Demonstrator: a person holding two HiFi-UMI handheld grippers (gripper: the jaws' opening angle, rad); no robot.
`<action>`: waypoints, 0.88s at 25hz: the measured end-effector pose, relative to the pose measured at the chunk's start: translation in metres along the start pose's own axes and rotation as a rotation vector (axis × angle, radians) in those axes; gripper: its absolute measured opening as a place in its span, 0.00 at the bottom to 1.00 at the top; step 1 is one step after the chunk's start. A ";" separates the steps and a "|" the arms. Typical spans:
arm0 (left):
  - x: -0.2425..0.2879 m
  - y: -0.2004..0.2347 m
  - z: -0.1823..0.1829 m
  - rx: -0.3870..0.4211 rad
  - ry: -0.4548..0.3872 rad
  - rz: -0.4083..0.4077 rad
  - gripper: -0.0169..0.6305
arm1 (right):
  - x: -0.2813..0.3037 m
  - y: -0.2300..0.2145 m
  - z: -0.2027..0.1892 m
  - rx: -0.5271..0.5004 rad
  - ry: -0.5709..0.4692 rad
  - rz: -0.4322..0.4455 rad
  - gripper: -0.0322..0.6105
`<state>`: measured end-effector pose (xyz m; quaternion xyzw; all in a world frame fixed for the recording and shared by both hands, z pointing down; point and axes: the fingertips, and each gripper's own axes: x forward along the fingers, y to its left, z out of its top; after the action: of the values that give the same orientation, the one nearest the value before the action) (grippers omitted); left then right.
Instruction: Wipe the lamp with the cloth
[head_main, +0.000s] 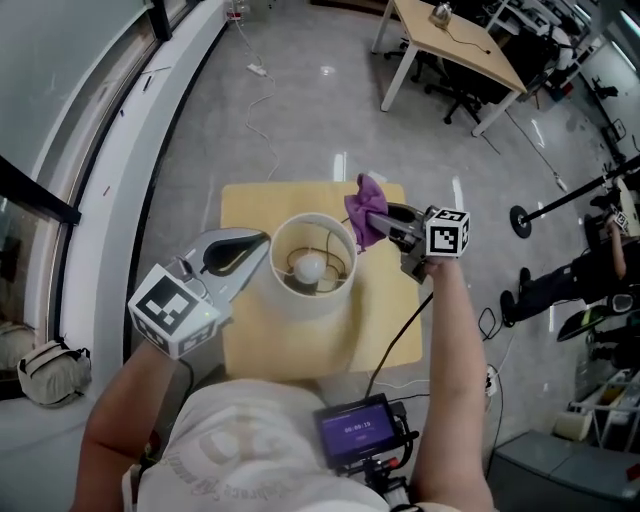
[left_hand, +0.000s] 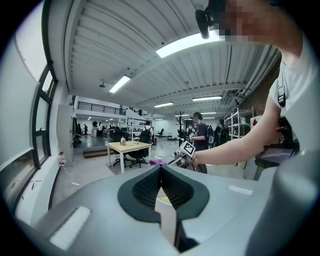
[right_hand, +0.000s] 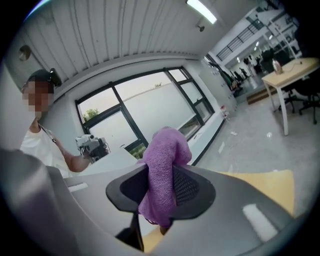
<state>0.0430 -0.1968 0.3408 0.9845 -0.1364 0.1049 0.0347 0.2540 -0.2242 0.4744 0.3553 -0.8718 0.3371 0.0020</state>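
1. Far left, on the grey floor (head_main: 300, 90) beside the dark-framed window wall (head_main: 60, 150): a slumped beige fabric bag (head_main: 45, 372).
2. Left of centre: the grey two-jaw left gripper (head_main: 258, 246) with its black-and-white marker cube, pointing rightward over the pale yellow square tabletop (head_main: 250, 345). Closed on the left rim of the white drum-shaded lamp (head_main: 300, 302). In the left gripper view (left_hand: 161, 174), black ribbed pads meeting at the tips, with the lamp's thin white shade wall (left_hand: 167, 220) pinched between them lower down.
3. Centre of the tabletop: the lamp itself, upright, its open top showing a round white bulb (head_main: 310, 267) inside.
4. Just right of the shade's upper rim: the crumpled purple knitted cloth (head_main: 362, 208), hard against the outside of the shade; contact impossible to confirm.
5. Next to the right: the dark two-jaw right gripper (head_main: 378, 222), pointing leftward at the lamp, partway closed and clamped on the cloth. In the right gripper view (right_hand: 160, 187), the cloth (right_hand: 162, 165) bulging up between the black pads and hanging below them, with the yellow tabletop (right_hand: 265, 185) beyond.
6. Below that hand: a thin black cable (head_main: 400, 340) trailing over the table's right edge, and a black box with a lit screen (head_main: 360, 430) at the person's chest.
7. Upper right: a light wooden desk on white legs (head_main: 455, 45), well apart from the table.
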 end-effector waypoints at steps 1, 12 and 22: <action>-0.003 -0.002 0.001 0.001 -0.008 -0.009 0.03 | -0.005 0.012 0.013 -0.027 -0.037 -0.013 0.26; -0.036 -0.032 0.006 -0.025 -0.079 -0.098 0.03 | -0.020 0.097 0.035 -0.035 -0.293 -0.048 0.26; -0.042 -0.047 0.012 0.002 -0.058 -0.069 0.03 | -0.016 0.062 -0.039 0.127 -0.335 -0.085 0.26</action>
<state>0.0191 -0.1420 0.3179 0.9913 -0.1029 0.0753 0.0331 0.2180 -0.1588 0.4646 0.4426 -0.8211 0.3272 -0.1514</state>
